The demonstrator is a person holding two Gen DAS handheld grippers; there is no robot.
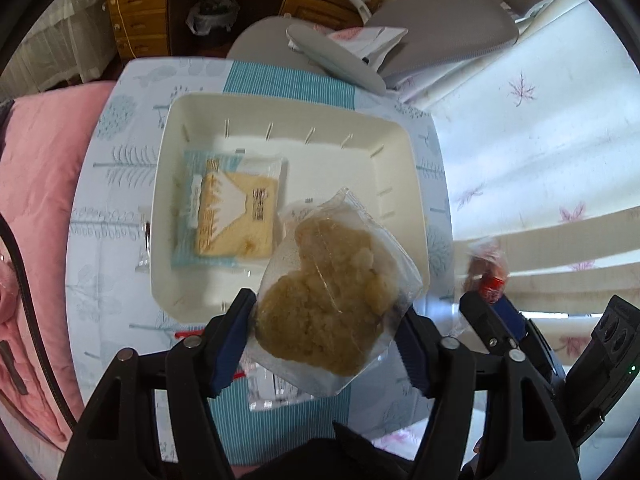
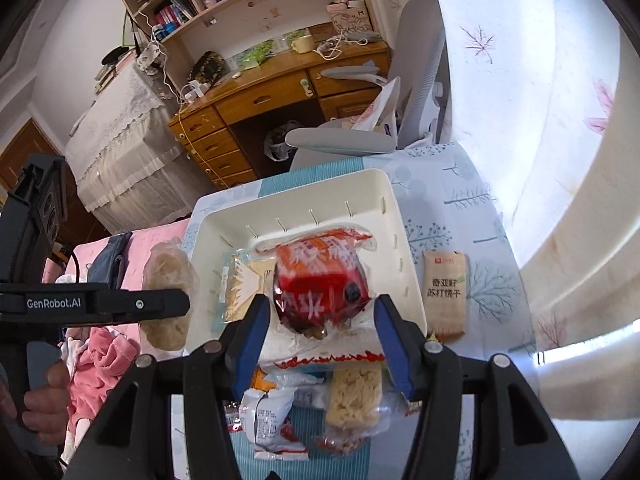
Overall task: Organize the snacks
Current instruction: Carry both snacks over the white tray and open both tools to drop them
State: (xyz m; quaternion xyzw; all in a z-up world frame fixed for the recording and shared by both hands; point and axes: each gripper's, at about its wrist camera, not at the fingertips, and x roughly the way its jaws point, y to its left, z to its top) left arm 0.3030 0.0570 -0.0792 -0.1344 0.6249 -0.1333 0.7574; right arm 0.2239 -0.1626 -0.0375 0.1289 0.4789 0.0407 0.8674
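The clear-wrapped brown cake (image 1: 332, 304) hangs over the near right corner of the white tray (image 1: 176, 128), grasped by the left gripper (image 1: 328, 332); the right gripper (image 2: 320, 320) clasps a red-and-white packet (image 2: 320, 280) above the tray too. Best lowered beside the yellow biscuit pack (image 1: 236, 216), then released flat. Tray floor beneath both snacks is hidden.

Red snack packet (image 2: 320, 284) between right hand-held gripper (image 2: 320, 320) pads, above cream tray (image 2: 304, 188)

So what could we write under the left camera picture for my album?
Left gripper holds a clear-bagged crumbly snack above the white bin, where a yellow cracker pack lies.
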